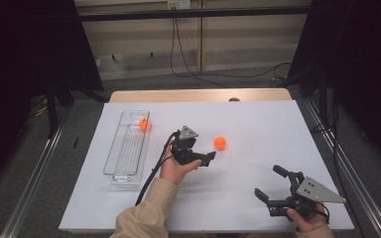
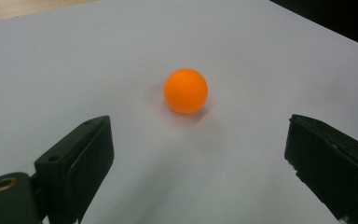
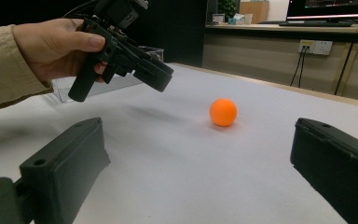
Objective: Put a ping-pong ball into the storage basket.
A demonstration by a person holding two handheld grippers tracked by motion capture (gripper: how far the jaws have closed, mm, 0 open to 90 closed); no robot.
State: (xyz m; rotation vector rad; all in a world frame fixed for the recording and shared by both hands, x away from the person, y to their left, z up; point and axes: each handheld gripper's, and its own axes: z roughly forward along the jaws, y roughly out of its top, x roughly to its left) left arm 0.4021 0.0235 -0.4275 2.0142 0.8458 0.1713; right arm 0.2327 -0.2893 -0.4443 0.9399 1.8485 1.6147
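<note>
Your table is covered by a white sheet that takes up nearly all of its top, with bare wood showing along the far edge. On the sheet's left side lies a long clear tray, set lengthwise away from you, and a second ball sits at its far end. Your left hand holds the left gripper above the middle of the sheet, well right of the tray, with its jaws spread wide and nothing between them. Your right gripper is near the sheet's front right corner, well apart from the left one, and its jaws are spread wide and empty too. The ball rests on the bare sheet near the middle, just beyond and slightly right of your left gripper's tips, not touching them. In the left gripper view the ball lies ahead of the open jaws, roughly centred between them but still out in front of the pads, with clear sheet between. In the right gripper view it sits farther off, ahead of the gap, with your left gripper hanging above the sheet to the ball's left.
</note>
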